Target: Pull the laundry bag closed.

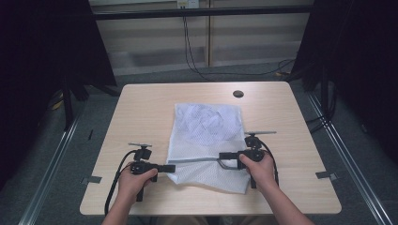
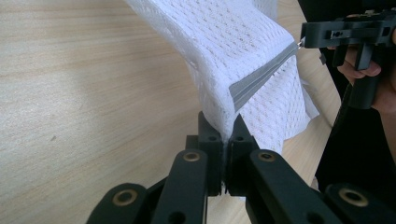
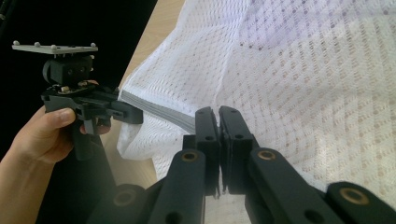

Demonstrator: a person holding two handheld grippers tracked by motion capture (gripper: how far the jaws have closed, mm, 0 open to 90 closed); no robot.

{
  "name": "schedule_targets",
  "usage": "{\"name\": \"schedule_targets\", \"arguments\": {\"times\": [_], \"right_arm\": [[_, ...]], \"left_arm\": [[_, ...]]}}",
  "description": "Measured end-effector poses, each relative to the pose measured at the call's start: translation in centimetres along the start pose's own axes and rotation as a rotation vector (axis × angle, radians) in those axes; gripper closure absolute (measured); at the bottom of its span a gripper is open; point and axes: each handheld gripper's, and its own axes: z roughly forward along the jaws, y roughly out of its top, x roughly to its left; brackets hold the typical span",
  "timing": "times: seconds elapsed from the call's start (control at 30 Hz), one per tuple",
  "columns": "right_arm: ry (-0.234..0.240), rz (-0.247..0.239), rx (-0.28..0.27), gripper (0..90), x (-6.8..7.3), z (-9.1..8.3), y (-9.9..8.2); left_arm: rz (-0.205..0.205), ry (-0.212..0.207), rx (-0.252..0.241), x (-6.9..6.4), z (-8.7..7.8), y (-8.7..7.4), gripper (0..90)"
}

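A: Where is the mesh laundry bag (image 1: 206,140) right now?

B: It lies flat in the middle of the wooden table (image 1: 141,108), with something pale and crumpled showing through its far half. A grey zipper (image 1: 197,161) runs across the near part of the bag.

A: And the two grippers?

B: The left gripper (image 1: 170,168) is closed on the bag's left edge, right at the end of the zipper; the left gripper view shows the white mesh pinched between its jaws. The right gripper (image 1: 221,156) is closed too, near the other end of the zipper. The left gripper view suggests it has the small metal pull (image 2: 299,43), though that is too small to be sure of.

A: So how far along is the work?

B: The grey strip looks joined along its whole visible length, pulled taut between the grippers. If the aim is closing the bag, that seems nearly done, with letting go left. If it is opening, the slide has yet to run.
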Motion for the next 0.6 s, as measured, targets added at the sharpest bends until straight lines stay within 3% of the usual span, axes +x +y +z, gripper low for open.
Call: {"name": "schedule_targets", "arguments": {"times": [0.6], "right_arm": [[-0.013,0.011,-0.013,87.6,-0.40,-0.63,0.21]], "left_arm": [[0.000,0.017,-0.001,-0.20,0.05,-0.01,88.1]]}}
